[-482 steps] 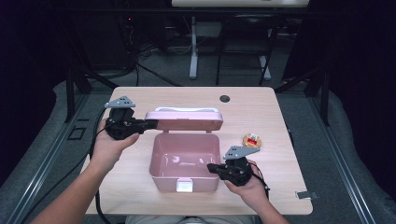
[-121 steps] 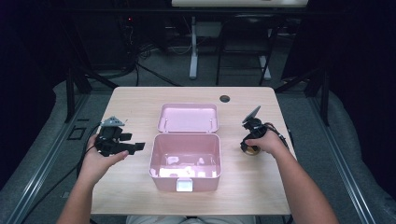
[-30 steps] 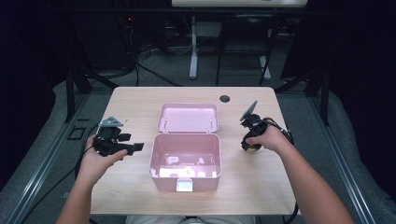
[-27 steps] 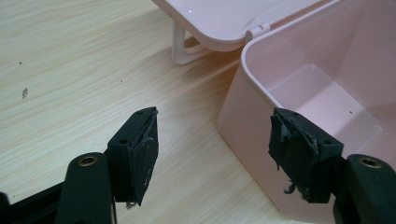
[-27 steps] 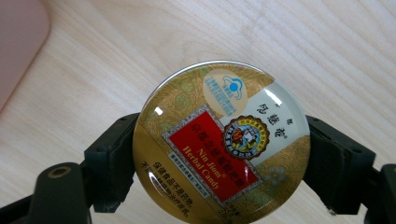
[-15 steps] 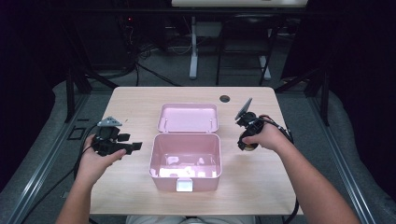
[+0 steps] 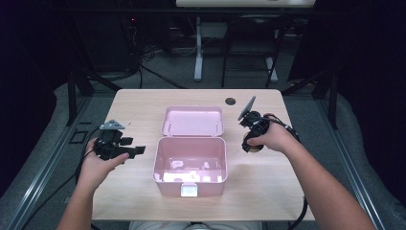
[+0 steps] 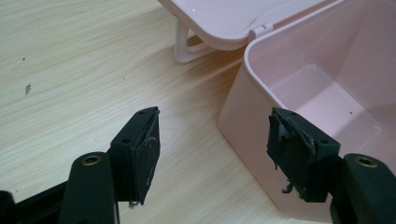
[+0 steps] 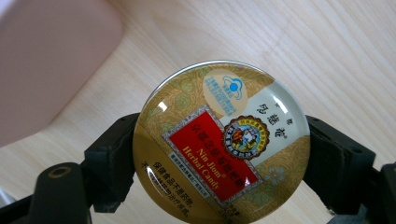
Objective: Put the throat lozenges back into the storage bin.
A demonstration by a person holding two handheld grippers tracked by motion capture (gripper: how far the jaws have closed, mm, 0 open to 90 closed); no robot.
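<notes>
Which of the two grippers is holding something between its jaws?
The right gripper: its jaws are shut on the round candy tin. The left gripper stands open and holds nothing, beside the pink box.

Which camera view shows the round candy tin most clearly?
The right gripper view: the Nin Jiom Herbal Candy tin sits large between the right hand-held gripper jaws, its label readable. In the high view it is a small speck under the hand.

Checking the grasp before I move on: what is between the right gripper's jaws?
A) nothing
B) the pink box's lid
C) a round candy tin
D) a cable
C: in the right gripper view the right gripper has its jaws closed on the edges of the round candy tin.
</notes>
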